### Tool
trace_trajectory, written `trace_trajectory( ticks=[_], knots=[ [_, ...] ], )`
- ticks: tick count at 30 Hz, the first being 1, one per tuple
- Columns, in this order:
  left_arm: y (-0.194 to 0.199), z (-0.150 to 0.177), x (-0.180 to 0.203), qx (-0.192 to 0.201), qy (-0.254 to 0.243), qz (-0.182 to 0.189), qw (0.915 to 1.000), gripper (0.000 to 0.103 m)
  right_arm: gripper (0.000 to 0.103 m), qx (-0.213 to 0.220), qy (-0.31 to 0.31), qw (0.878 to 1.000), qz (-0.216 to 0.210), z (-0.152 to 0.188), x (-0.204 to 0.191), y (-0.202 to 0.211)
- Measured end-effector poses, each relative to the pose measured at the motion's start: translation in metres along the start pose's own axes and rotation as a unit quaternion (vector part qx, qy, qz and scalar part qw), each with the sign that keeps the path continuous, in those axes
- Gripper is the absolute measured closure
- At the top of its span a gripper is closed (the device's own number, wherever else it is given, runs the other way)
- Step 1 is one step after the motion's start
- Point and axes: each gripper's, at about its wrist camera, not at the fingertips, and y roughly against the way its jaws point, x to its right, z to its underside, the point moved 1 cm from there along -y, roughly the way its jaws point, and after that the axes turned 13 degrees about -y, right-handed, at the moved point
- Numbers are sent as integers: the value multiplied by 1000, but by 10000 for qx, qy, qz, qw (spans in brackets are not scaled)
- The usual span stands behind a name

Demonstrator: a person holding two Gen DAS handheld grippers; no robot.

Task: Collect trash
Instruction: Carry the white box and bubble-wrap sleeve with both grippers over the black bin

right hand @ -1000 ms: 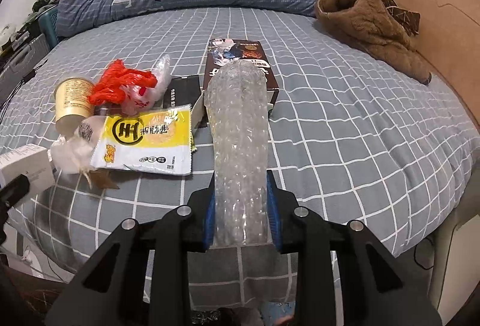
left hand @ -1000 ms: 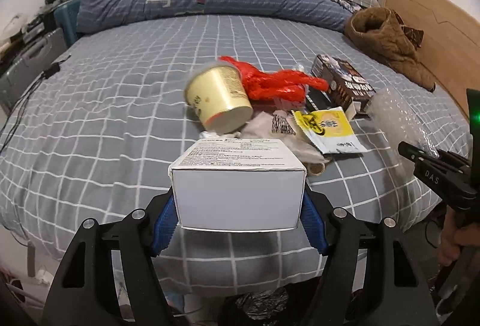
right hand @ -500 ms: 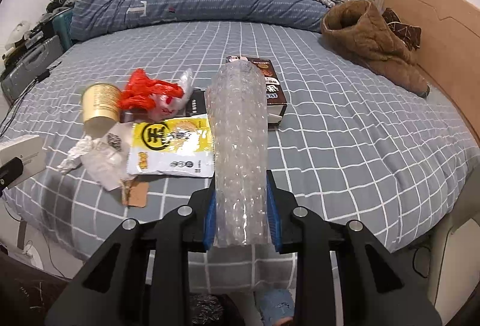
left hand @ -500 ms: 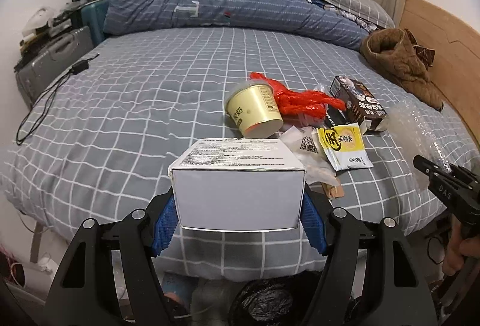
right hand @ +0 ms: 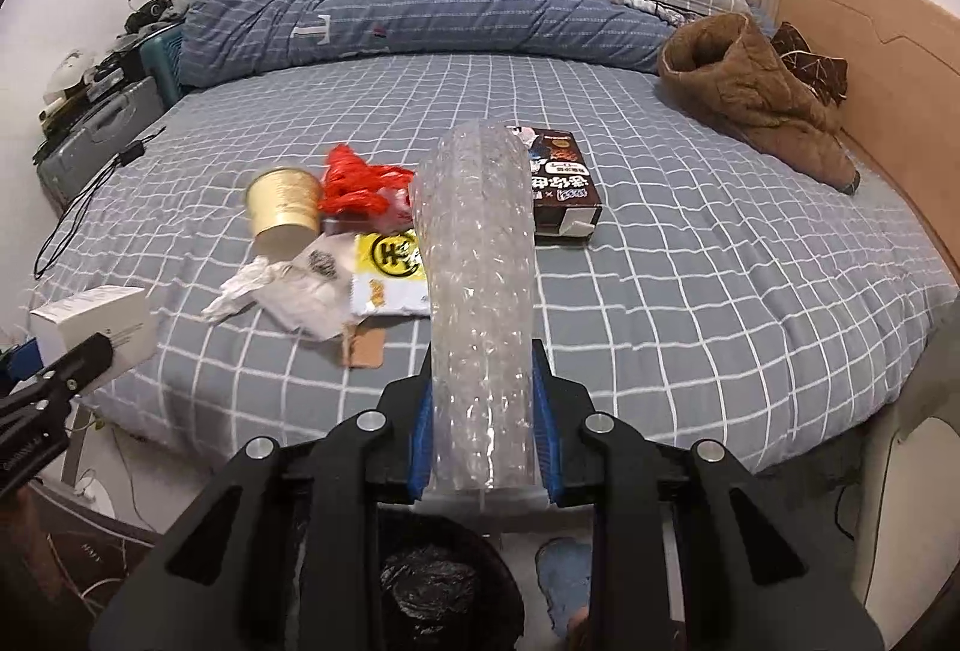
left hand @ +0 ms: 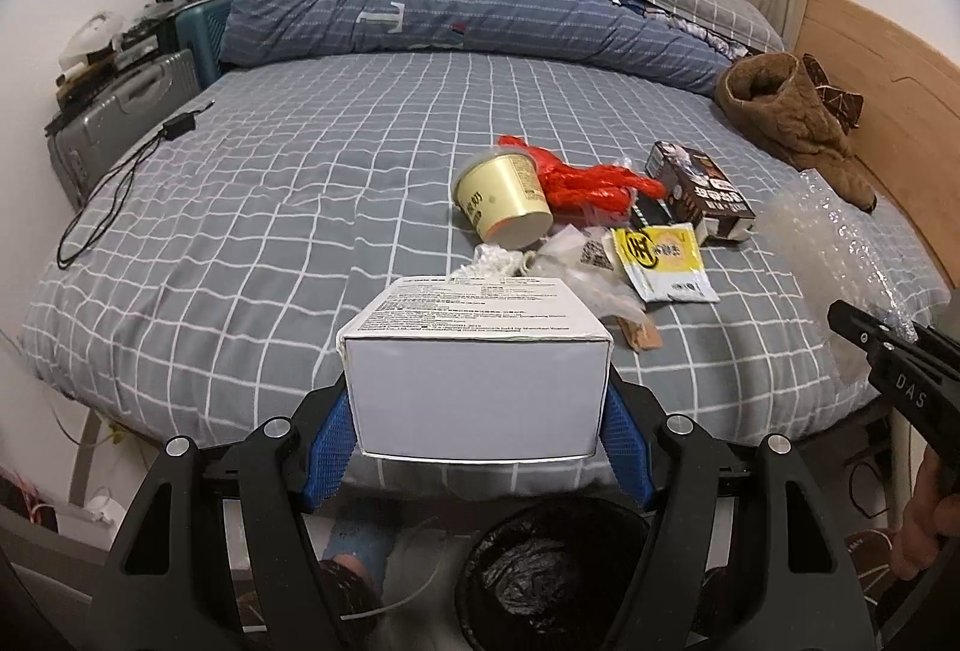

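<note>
My left gripper [left hand: 477,441] is shut on a white cardboard box [left hand: 477,369], held off the near edge of the bed. My right gripper [right hand: 483,447] is shut on a roll of clear bubble wrap [right hand: 480,279] that sticks up and forward. Below both grippers stands a bin lined with a black bag [left hand: 555,573], also the bin [right hand: 435,591] in the right wrist view. On the bed lie a yellow paper cup [left hand: 504,198], a red plastic bag [left hand: 591,183], a yellow snack packet [left hand: 663,261], a dark carton [left hand: 702,192] and crumpled paper [left hand: 576,267].
A grey checked bed [left hand: 270,207] fills the view, with a blue duvet [left hand: 450,9] at the back and a brown coat [left hand: 792,123] on the right. A suitcase [left hand: 114,123] and a black cable [left hand: 114,195] are at the left. A wooden headboard [right hand: 888,81] runs along the right.
Both grippers have pulled back and up from the bed, carrying the box and the bubble wrap. The bin has come into view beneath them.
</note>
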Motion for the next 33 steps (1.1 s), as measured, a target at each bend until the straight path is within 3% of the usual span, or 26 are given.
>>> trace_trajectory(
  ticks=[13, 33],
  knots=[
    [29, 42, 20, -145, 9, 110, 9998, 35, 78, -211, 42, 9998, -47, 49, 0, 39],
    [26, 107, 37, -677, 39, 250, 9974, 35, 79, -824, 153, 9965, 13, 130, 2, 35]
  ],
)
